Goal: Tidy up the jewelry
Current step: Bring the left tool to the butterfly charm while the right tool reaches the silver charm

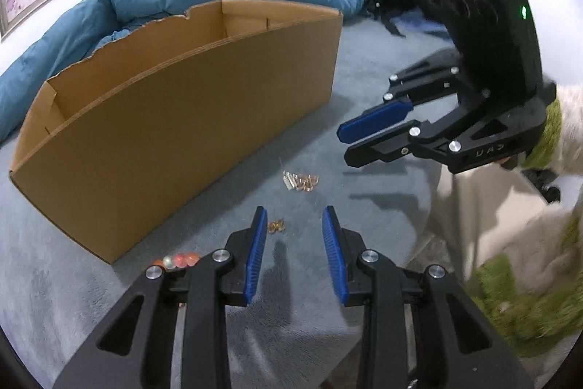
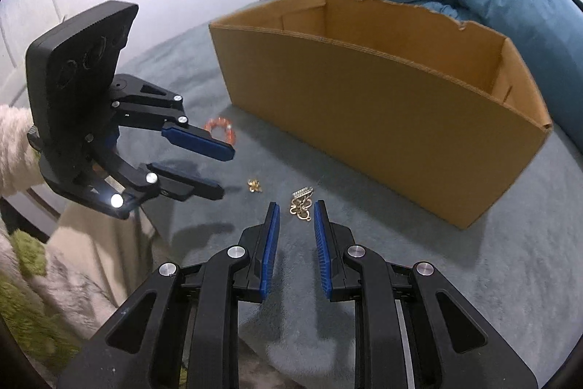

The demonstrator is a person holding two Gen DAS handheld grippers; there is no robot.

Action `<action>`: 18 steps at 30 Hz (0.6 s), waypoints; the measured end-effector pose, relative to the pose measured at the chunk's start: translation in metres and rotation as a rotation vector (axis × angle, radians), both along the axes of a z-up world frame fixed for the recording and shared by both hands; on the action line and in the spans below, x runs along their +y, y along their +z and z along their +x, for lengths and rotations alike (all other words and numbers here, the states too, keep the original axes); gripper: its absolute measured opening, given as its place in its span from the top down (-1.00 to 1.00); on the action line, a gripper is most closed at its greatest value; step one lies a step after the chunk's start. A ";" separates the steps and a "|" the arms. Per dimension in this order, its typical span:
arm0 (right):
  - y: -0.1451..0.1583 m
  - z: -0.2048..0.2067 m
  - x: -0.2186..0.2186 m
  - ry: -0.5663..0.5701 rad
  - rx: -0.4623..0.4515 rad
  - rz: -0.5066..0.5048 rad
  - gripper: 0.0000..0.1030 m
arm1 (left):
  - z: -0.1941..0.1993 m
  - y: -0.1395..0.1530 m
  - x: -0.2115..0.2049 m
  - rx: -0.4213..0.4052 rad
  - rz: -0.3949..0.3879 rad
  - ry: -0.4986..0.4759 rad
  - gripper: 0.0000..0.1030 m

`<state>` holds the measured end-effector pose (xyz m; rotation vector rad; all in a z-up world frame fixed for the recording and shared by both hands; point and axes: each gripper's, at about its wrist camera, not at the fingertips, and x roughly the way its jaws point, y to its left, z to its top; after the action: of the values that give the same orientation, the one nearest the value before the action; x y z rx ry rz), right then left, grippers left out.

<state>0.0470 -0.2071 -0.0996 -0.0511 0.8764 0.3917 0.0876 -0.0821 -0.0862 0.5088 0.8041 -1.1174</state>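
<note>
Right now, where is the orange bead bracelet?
In the right wrist view, the orange bead bracelet lies on the grey blanket, left of the cardboard box, partly behind the left gripper.

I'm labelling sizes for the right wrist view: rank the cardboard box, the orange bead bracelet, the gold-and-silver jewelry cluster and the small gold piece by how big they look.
1. cardboard box, by far the largest.
2. orange bead bracelet, partly hidden behind the left tool, so unsure against the next.
3. gold-and-silver jewelry cluster.
4. small gold piece, smallest.

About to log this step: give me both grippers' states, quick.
Left gripper: open, holding nothing, above the small gold earring.
Right gripper: open, holding nothing, near the gold chain pile.
</note>
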 end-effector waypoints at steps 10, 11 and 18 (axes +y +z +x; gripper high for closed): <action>-0.012 0.011 0.009 0.012 0.012 -0.009 0.62 | 0.007 -0.020 -0.004 -0.054 0.045 0.004 0.42; -0.013 0.012 0.009 0.014 0.012 -0.009 0.62 | 0.007 -0.023 -0.005 -0.063 0.055 0.002 0.42; -0.019 0.021 0.008 0.010 0.019 -0.008 0.62 | 0.008 -0.030 -0.009 -0.071 0.067 -0.006 0.52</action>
<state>0.0682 -0.1991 -0.1185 -0.0591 0.8967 0.3984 0.0958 -0.0913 -0.1160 0.6038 0.7799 -1.0743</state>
